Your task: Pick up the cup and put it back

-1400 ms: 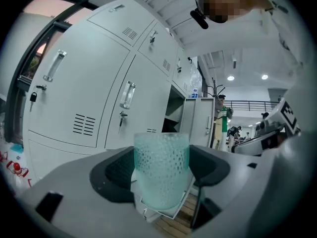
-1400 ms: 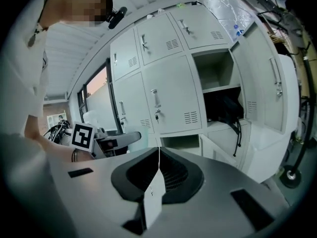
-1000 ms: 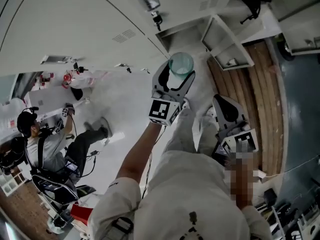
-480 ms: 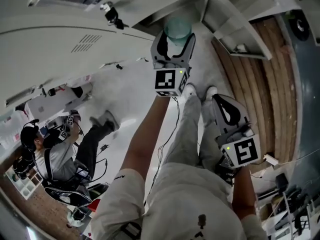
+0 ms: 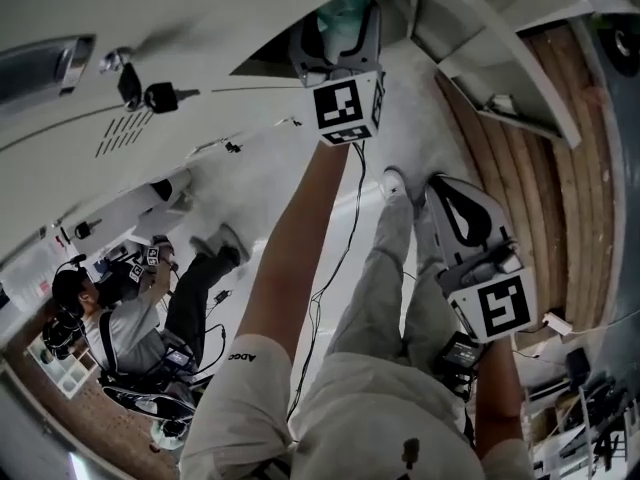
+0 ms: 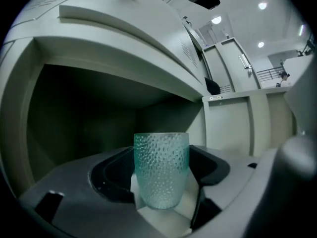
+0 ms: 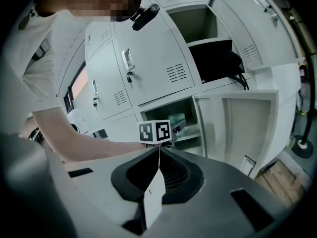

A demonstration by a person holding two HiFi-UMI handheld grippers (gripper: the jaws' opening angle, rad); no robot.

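Observation:
The cup is a teal dimpled glass, upright between the jaws of my left gripper, which is shut on it. In the head view the cup and left gripper reach into the mouth of an open locker compartment at the top. The right gripper view shows the cup just inside that compartment, behind the left gripper's marker cube. My right gripper hangs low by the person's leg, shut with nothing in it; its pads meet.
The compartment's door stands open to the right. A black bag fills the locker above. A wooden pallet lies on the floor at the right. Another person sits at the lower left. A cable hangs from the left gripper.
My left gripper has carried the cup forward and up, from in front of the lockers into the compartment's mouth. The right gripper has stayed low at the side.

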